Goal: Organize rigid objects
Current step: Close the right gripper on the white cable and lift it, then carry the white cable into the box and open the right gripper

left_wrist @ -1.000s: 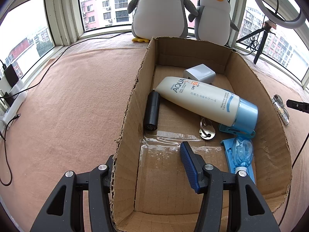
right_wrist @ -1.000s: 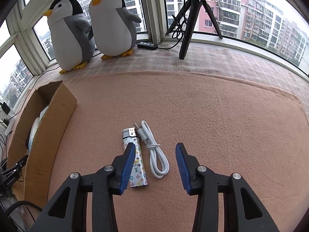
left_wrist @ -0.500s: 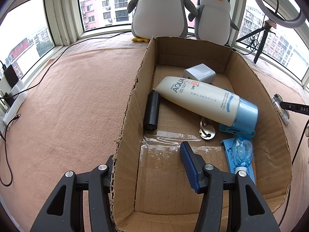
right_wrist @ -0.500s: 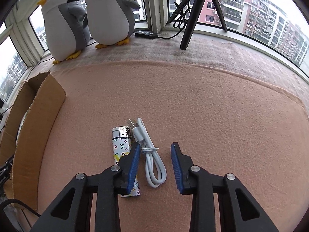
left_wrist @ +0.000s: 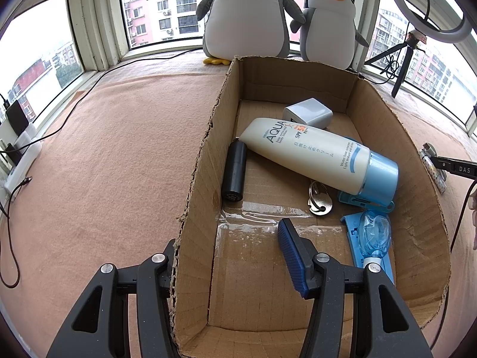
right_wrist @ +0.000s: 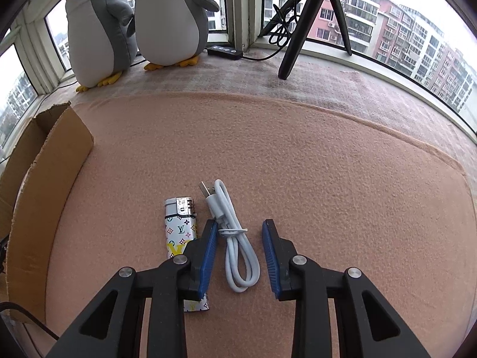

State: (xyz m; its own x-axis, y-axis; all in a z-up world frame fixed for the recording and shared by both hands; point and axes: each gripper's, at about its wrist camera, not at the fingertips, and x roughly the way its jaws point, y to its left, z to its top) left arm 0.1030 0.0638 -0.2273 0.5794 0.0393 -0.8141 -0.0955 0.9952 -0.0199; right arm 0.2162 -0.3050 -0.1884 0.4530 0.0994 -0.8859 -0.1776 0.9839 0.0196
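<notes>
While our right gripper (right_wrist: pixel 238 256) hangs low over the blanket (right_wrist: pixel 328 164), its jaws stand apart on either side of the white cable (right_wrist: pixel 235 238), gripping nothing yet. The cable lies near the blanket's near edge, bundled with a thin tie at its middle, and the lighter (right_wrist: pixel 183 235) sits just beside it, partly under our left finger. We judge the cable light and floppy, so the tied waist looks like the place to pinch; loose loops could sag or slip. The lighter looks stiff, smooth and slick, best taken across its flat sides. It carries an LV monogram print.

Our left gripper (left_wrist: pixel 229 256) straddles the left wall of the box (left_wrist: pixel 202 179), jaws wide, closed on nothing. Inside lie a tube (left_wrist: pixel 316 156) reading "AQUA" and "SPF 50", a black cylinder (left_wrist: pixel 235 171), a white charger (left_wrist: pixel 308 112), keys (left_wrist: pixel 319 201) and a blue packet (left_wrist: pixel 371 235).
</notes>
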